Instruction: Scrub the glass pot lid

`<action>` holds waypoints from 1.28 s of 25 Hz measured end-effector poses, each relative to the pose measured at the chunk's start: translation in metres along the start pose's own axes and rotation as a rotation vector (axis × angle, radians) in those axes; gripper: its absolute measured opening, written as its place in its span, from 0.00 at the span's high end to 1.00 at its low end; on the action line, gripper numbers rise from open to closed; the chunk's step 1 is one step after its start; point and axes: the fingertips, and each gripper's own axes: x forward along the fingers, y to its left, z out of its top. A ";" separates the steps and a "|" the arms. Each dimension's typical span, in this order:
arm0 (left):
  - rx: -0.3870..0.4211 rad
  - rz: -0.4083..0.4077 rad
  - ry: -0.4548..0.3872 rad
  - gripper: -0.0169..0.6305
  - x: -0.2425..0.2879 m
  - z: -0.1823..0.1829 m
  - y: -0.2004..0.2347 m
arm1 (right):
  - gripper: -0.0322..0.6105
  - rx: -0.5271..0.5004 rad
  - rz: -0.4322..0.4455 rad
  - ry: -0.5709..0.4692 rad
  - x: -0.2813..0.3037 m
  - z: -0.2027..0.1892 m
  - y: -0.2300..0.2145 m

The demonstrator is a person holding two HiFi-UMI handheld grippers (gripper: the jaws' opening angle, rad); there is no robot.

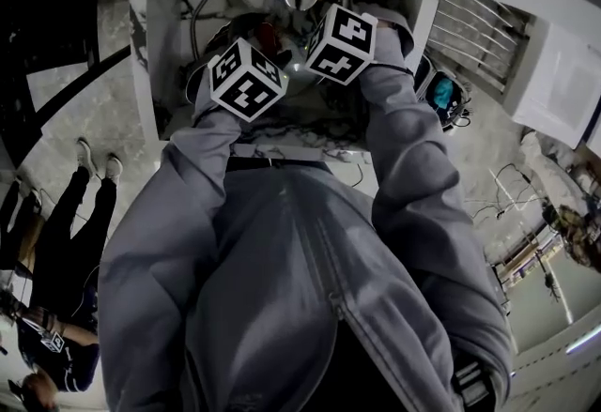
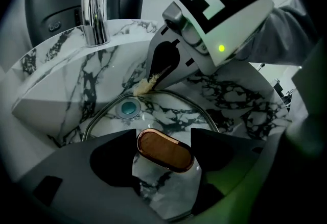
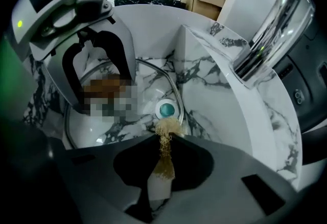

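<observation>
The glass pot lid (image 2: 171, 113) lies flat in the marble sink (image 2: 56, 80), its steel rim (image 3: 177, 90) running past the drain. My left gripper (image 2: 163, 135) is open, and its jaws straddle the lid's brown oval knob (image 2: 164, 150) without pressing on it. In the right gripper view, the left gripper (image 3: 103, 96) stands over the knob. My right gripper (image 3: 164, 139) is shut on a tan scrub pad (image 3: 164, 159). The pad's frayed tip (image 2: 144, 85) touches the lid's far rim near the drain. In the head view, only both marker cubes (image 1: 246, 77) show.
A teal drain plug (image 2: 127, 109) sits under the lid's far edge. The chrome faucet (image 2: 94, 3) rises at the sink's back. A dish rack (image 1: 479, 35) stands right of the sink. Another person (image 1: 66, 241) stands on the floor to the left.
</observation>
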 end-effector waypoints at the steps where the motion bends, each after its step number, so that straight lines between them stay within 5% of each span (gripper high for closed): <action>1: -0.004 0.001 -0.001 0.44 -0.001 -0.001 0.001 | 0.86 -0.004 0.000 -0.006 0.003 0.001 0.002; 10: -0.008 0.001 -0.028 0.44 0.000 -0.003 0.002 | 0.86 -0.014 0.071 0.019 0.012 -0.006 0.043; 27: -0.015 0.081 -0.048 0.44 -0.011 -0.005 -0.002 | 0.86 0.009 0.433 0.164 -0.022 -0.036 0.172; 32: -0.008 0.120 -0.093 0.44 -0.049 -0.003 -0.009 | 0.86 0.067 0.458 0.130 -0.056 -0.028 0.192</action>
